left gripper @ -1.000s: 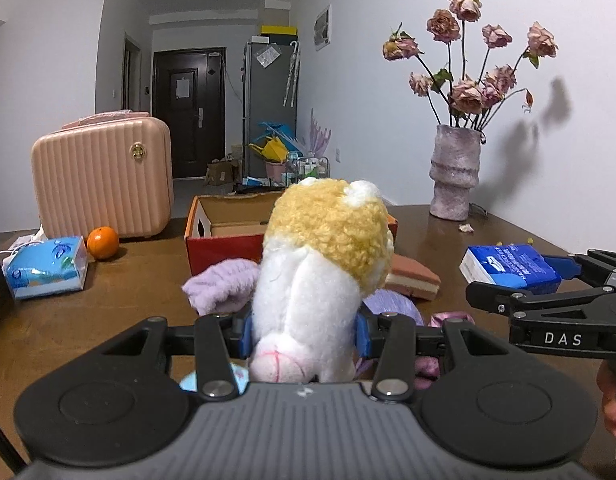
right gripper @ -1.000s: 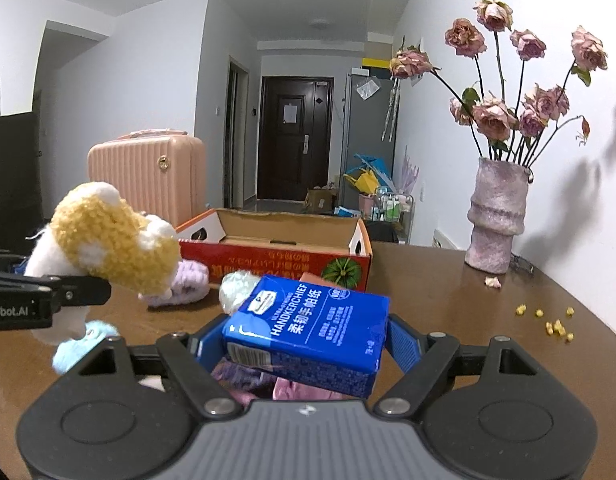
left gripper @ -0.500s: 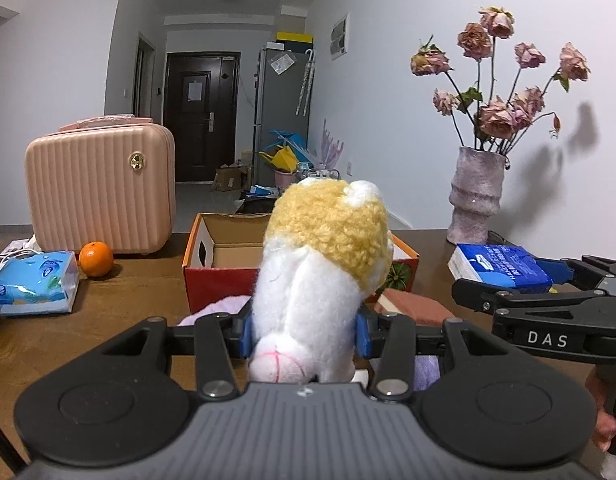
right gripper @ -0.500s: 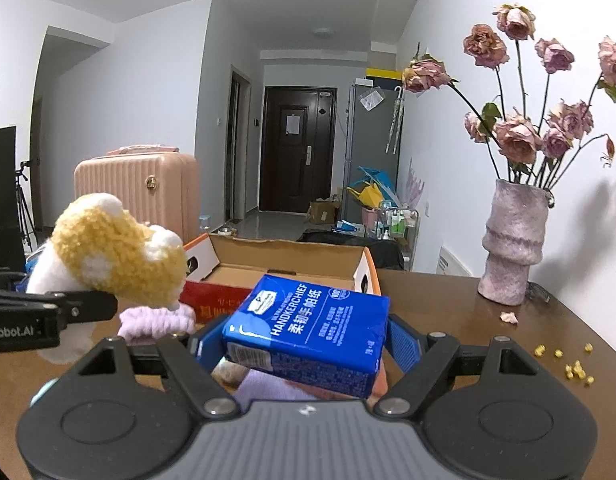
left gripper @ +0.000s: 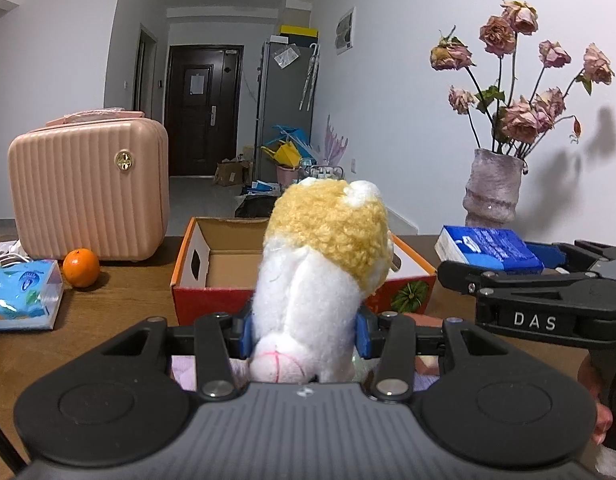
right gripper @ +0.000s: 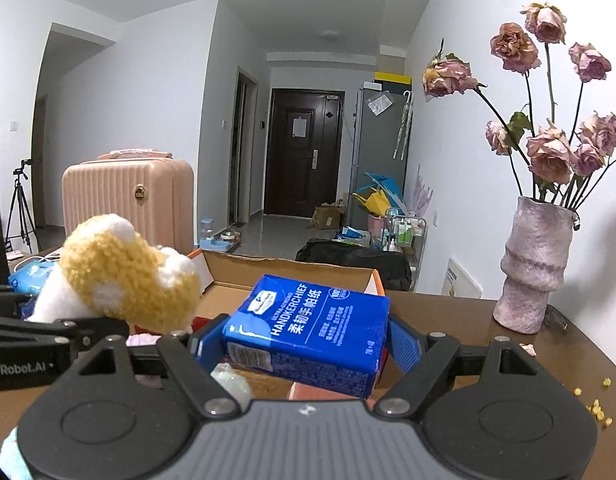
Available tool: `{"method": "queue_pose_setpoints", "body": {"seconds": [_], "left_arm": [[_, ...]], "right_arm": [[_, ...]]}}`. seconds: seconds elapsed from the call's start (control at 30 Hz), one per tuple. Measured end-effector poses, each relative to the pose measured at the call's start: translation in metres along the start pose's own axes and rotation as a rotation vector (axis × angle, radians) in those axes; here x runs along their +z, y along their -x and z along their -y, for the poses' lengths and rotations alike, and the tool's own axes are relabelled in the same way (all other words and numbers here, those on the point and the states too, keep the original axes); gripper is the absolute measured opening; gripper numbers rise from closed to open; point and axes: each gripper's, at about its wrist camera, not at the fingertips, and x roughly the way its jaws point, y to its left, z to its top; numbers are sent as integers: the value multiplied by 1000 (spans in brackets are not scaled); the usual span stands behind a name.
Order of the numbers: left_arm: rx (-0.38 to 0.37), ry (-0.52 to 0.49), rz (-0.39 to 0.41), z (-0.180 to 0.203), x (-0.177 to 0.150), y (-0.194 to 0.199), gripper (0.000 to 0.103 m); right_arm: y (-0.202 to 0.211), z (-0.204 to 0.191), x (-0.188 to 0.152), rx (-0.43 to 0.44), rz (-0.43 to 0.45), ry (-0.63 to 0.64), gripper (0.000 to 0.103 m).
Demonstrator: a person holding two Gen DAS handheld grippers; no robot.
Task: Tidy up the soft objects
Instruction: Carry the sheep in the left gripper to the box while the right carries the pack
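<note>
Pointing slightly downward over the wooden surface (left gripper: pixel 120 300), the left tool (left gripper: pixel 304 330) pinches a fluffy white-and-yellow plush toy (left gripper: pixel 323 276), while the right tool (right gripper: pixel 304 336) clamps a glossy blue rectangular tissue pack (right gripper: pixel 308 328); both hover before the open cardboard box (left gripper: pixel 224 264).

Ahead of me the cardboard box (left gripper: pixel 224 258) stands open at the top, nothing over its mouth. The pink suitcase (left gripper: pixel 88 188) and orange (left gripper: pixel 81 267) crowd its left; the vase (right gripper: pixel 533 266) blocks the far right, bare table (right gripper: pixel 459 312) between
</note>
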Motion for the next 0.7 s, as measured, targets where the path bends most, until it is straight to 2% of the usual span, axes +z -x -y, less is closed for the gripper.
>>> {"method": "queue_pose_setpoints", "body": {"seconds": [0.7], "left_arm": [[48,18,25,-23,46,-62,46]], "right_arm": [[-73,16,40,2,-27,-35,81]]}}
